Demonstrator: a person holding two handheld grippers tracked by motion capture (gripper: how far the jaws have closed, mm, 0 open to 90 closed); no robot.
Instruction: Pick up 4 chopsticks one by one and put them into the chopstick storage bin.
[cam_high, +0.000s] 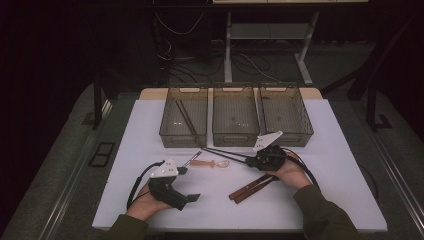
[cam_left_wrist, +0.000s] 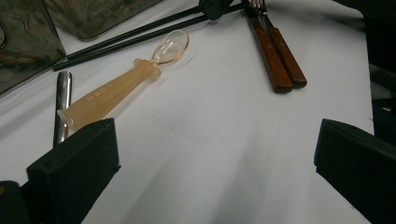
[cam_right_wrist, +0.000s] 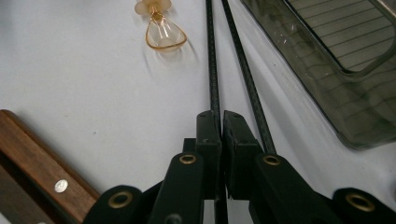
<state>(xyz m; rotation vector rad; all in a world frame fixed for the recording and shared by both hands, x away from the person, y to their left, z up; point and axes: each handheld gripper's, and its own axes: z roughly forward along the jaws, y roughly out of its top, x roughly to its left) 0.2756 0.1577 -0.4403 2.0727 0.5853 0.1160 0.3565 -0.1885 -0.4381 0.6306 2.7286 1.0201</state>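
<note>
Right tool (cam_right_wrist: 220, 122) pinches one thin black chopstick (cam_right_wrist: 213, 70), which runs left across the white tabletop (cam_high: 310, 150); left tool (cam_left_wrist: 210, 154) spread.

black chopstick (cam_right_wrist: 213, 70), slim, flat on white table (cam_right_wrist: 70, 70)

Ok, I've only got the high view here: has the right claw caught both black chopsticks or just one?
Observer: Just one. The right claw is shut on one black chopstick; the other chopstick lies free beside its jaws.
Operator: And the left claw?
Observer: The left claw stands open, nothing between its jaws.
Operator: What are those two wooden-handled pieces?
Observer: They look like forks: in the left gripper view, metal tines show at their far ends.
</note>
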